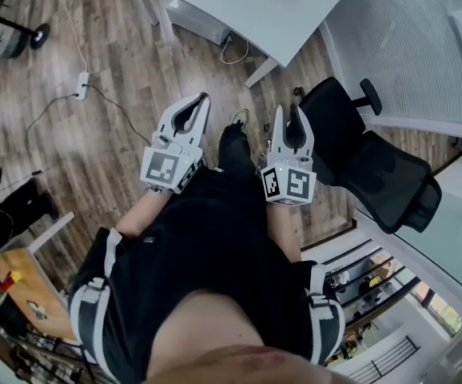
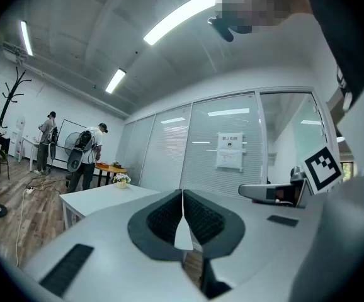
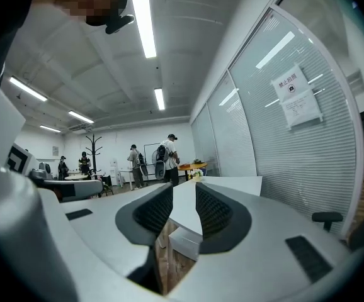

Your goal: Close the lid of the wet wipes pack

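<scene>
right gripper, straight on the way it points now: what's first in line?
Most likely the white table. Its near edge shows right in the gap of the right gripper, which is open and empty, and nothing nearer shows in that line. How far off it stands is hard to judge.

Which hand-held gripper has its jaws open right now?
The right hand-held gripper: a clear gap shows between its jaws, with nothing in it. The left hand-held gripper has its jaws together at the tips.

White shells, black ribbed inner faces, black-and-white square markers showing on left gripper and right gripper. Floor showing brown wood grain. Table showing white; chair black. Person wearing black clothing, white-striped sleeves.
</scene>
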A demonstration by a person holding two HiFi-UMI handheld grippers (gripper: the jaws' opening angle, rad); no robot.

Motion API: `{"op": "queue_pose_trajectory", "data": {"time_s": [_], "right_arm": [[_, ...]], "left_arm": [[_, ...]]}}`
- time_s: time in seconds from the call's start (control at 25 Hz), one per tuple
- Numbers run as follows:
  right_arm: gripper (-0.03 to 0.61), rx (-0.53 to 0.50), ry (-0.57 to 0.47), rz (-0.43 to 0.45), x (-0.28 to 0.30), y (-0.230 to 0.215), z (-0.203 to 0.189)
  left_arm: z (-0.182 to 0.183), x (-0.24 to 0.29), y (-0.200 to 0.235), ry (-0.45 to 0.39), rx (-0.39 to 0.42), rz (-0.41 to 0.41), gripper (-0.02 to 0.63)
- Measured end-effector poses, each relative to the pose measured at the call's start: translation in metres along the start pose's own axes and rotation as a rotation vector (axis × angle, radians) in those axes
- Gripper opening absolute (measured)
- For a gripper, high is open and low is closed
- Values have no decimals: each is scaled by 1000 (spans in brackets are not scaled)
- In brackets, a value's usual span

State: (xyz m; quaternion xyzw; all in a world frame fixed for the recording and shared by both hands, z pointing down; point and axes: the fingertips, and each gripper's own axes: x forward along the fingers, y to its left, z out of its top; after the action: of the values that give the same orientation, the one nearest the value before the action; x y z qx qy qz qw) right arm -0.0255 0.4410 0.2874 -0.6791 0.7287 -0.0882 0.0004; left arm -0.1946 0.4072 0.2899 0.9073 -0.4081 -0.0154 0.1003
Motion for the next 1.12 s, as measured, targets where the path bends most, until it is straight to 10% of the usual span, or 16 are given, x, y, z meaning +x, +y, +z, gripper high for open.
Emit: {"op": "queue_pose_trajectory", "data": {"time_s": [1.12], "right_arm": [[113,-20,47,98,372,-206,49]], "left_arm": [[18,412,119,57,30,78,28]]}}
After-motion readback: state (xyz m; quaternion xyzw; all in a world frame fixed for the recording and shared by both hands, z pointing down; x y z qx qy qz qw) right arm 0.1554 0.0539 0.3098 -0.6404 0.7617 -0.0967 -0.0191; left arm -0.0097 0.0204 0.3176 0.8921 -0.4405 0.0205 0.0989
